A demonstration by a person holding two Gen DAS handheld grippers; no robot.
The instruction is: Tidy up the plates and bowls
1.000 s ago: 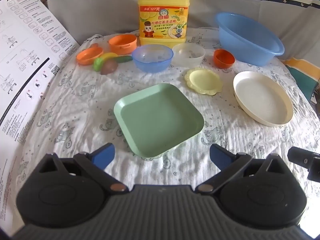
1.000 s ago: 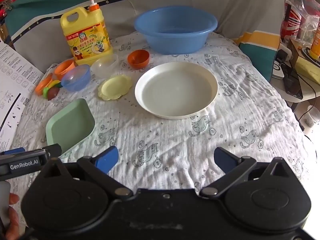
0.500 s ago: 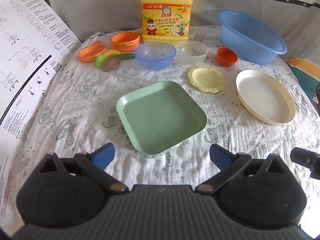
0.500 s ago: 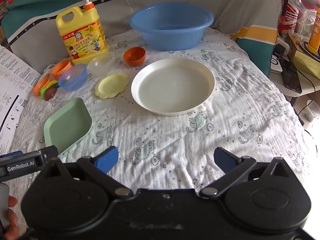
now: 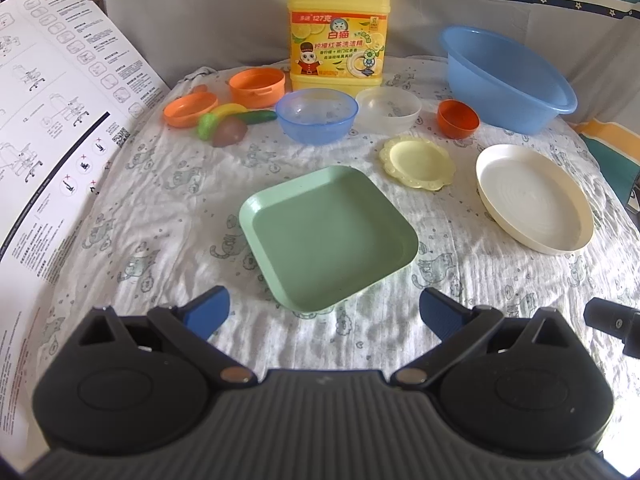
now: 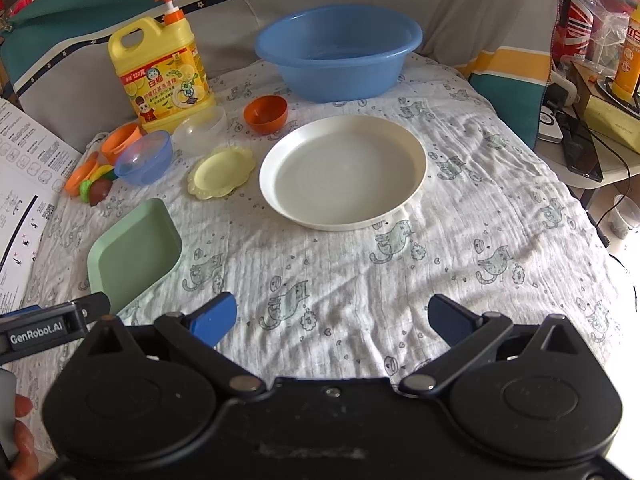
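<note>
While both claws gape wide and empty, the left gripper (image 5: 322, 308) faces the green plate (image 5: 328, 236); the right gripper (image 6: 332, 316) has bare cloth (image 6: 480, 216) before the white plate (image 6: 342, 172); only its view shows the side table (image 6: 600, 160).

Bottle (image 5: 338, 28) reads "127克"; left tool (image 6: 44, 330) "GenRobot.AI".

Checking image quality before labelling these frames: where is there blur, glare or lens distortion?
Left wrist view: the detergent jug's pump top is smeared into an orange blur; the instruction sheet bows with fisheye curvature. Right wrist view: sharp overall, dappled sunlight on the cat-print cloth, washed-out brightness at the right edge.
</note>
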